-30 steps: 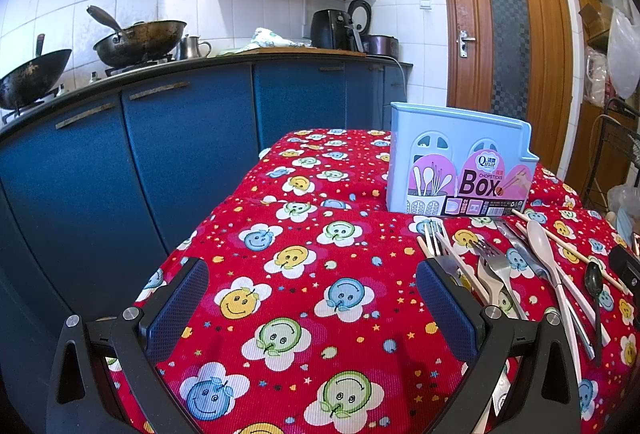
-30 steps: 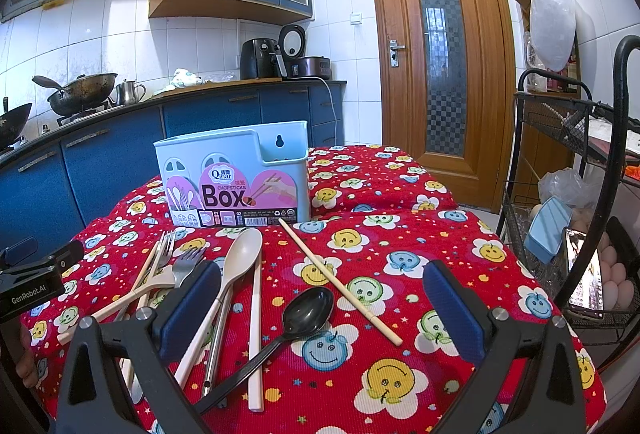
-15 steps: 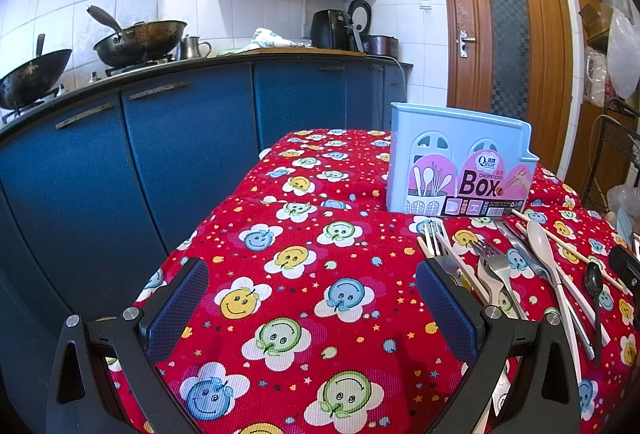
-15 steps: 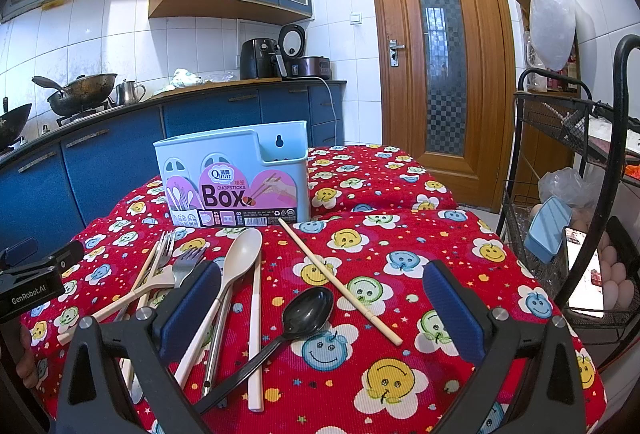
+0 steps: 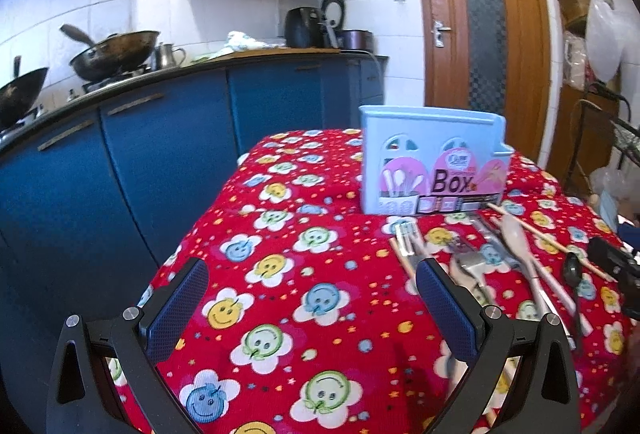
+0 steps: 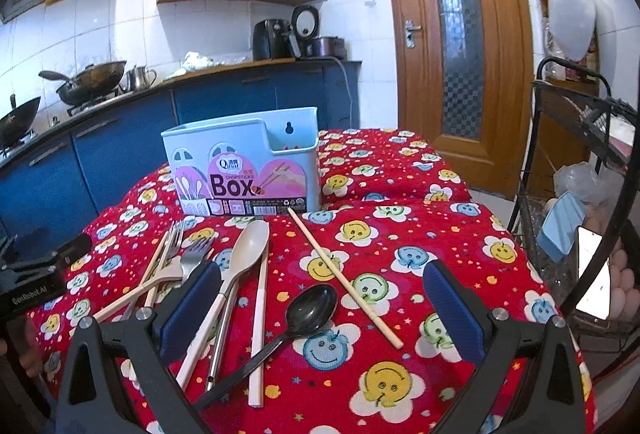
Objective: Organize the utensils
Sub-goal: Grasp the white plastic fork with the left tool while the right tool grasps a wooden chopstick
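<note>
Kitchen worktop (image 6: 420, 194) under a smiley cloth: utensils (image 6: 240, 266) lie loose before the empty box (image 6: 240, 170), likely awaiting sorting. We hold left tongs (image 5: 312, 298) and right tongs (image 6: 316, 298) released, grasping nothing.

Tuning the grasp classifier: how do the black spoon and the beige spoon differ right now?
Colour: the black spoon is glossy black, the beige spoon matte cream. Size: the beige spoon's bowl looks longer. Place: the black spoon lies between the open right gripper's fingers, the beige spoon beside its left finger. Both lie flat on the tablecloth, bowls toward the box.
</note>
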A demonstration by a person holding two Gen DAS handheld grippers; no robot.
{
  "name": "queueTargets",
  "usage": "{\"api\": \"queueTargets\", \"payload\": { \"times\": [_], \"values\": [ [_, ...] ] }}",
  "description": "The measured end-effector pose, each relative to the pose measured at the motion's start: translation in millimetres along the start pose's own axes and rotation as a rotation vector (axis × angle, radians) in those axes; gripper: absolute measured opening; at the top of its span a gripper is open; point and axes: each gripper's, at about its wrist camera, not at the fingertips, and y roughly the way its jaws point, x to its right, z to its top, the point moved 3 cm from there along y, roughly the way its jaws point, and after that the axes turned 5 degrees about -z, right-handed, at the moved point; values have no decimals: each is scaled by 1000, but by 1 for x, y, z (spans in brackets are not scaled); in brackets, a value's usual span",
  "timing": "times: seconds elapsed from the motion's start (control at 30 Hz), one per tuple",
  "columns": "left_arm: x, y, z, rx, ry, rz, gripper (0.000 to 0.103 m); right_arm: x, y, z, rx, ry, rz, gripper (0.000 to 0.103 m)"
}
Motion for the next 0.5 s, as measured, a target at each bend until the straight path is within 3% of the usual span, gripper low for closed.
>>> {"api": "queueTargets", "payload": {
  "times": [0.13,0.23,0.33,0.5],
  "values": [
    [11,2,8,-36,29,-55,102,2,5,8,-59,-38,19,103],
    [20,9,13,-93,47,-125,95,6,13,13,-115,-52,31,103],
    [32,17,12,-154,75,-178,83,9,19,15,-177,-60,50,99],
    [46,32,4,-276,89,-284,62,9,30,16,-250,-84,84,81]
  ]
}}
